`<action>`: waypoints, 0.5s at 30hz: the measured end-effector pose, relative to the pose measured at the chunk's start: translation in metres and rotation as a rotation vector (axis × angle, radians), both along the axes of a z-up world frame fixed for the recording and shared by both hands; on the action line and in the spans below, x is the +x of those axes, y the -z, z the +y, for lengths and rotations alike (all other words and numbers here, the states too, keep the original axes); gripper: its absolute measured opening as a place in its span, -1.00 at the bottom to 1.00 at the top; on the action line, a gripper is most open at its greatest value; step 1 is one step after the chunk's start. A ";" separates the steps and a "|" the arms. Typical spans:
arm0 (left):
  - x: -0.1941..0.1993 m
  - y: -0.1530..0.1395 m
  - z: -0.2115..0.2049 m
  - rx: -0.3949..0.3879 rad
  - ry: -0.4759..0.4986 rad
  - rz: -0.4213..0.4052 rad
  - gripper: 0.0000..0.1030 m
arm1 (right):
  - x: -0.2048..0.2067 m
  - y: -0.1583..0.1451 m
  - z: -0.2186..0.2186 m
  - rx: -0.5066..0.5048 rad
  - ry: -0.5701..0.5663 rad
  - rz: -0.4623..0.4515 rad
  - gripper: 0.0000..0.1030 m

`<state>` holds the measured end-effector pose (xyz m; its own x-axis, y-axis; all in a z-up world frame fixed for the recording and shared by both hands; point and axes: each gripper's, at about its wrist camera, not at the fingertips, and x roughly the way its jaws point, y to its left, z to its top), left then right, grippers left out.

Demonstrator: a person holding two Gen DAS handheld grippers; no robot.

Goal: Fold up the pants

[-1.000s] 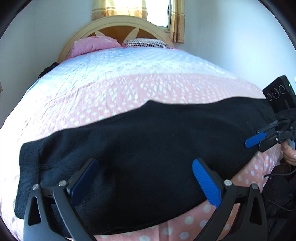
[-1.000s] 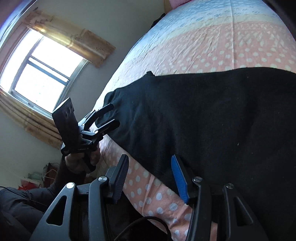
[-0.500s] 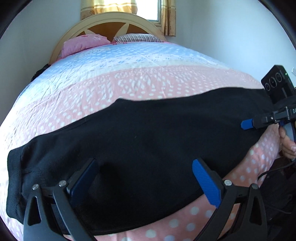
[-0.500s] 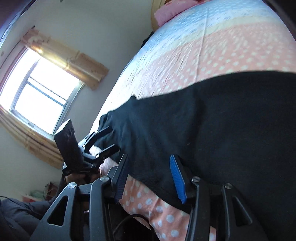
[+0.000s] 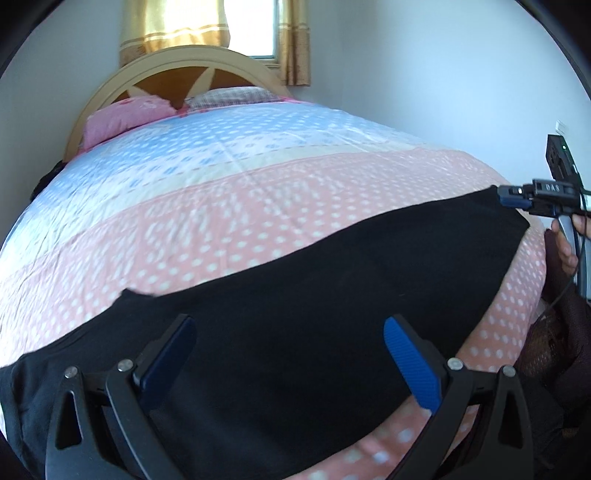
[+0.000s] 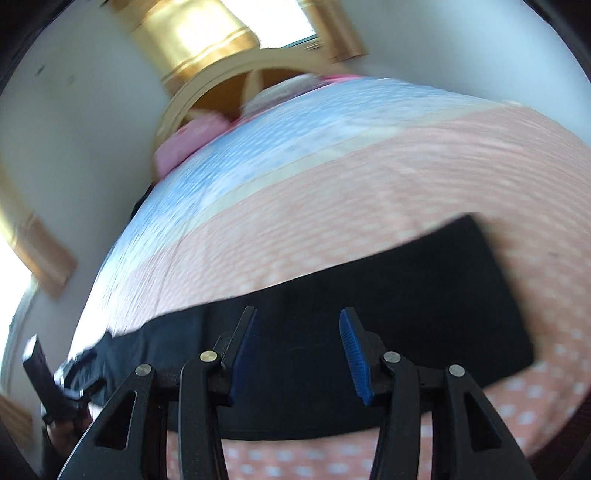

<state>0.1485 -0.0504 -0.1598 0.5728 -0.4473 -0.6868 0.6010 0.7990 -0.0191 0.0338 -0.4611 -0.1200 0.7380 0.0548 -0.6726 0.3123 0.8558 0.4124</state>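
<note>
Black pants [image 5: 314, 288] lie flat in a long strip across the near part of the pink dotted bedspread [image 5: 258, 221]. My left gripper [image 5: 288, 325] hovers over their left half, open wide, with nothing between its blue pads. My right gripper [image 5: 513, 197] shows side-on at the pants' far right corner in the left wrist view. The right wrist view is blurred. There the right gripper [image 6: 298, 314] stands open above the pants [image 6: 424, 295], its jaws apart and empty. The left gripper [image 6: 74, 373] appears small at the pants' left end.
A round wooden headboard [image 5: 192, 70], a pink pillow [image 5: 122, 118] and a checked pillow [image 5: 229, 96] are at the far end. A curtained window [image 5: 207, 22] sits above them. White wall runs along the right. A hand [image 5: 565, 254] and a cable are at the right edge.
The right wrist view has swung from looking along the bed's side to facing the headboard. The right gripper moved to the pants' far right corner. My left gripper slid right along the pants.
</note>
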 end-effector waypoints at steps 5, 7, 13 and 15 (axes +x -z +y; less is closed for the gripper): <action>-0.003 0.002 -0.030 0.029 0.016 0.008 1.00 | -0.041 0.003 -0.074 0.043 0.194 -0.008 -0.08; -0.001 0.006 -0.039 0.038 0.001 0.018 1.00 | -0.052 0.013 -0.096 0.094 0.207 0.009 -0.08; 0.006 0.020 -0.048 0.080 -0.059 0.062 1.00 | -0.069 0.032 -0.125 0.170 0.195 0.037 -0.08; 0.002 0.021 -0.049 0.085 -0.063 0.058 1.00 | -0.067 0.038 -0.125 0.185 0.185 0.042 -0.08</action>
<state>0.1506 -0.0992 -0.1809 0.5561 -0.3501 -0.7537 0.5492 0.8355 0.0171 -0.0332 -0.5856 -0.1583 0.7188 0.0463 -0.6937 0.4766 0.6937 0.5401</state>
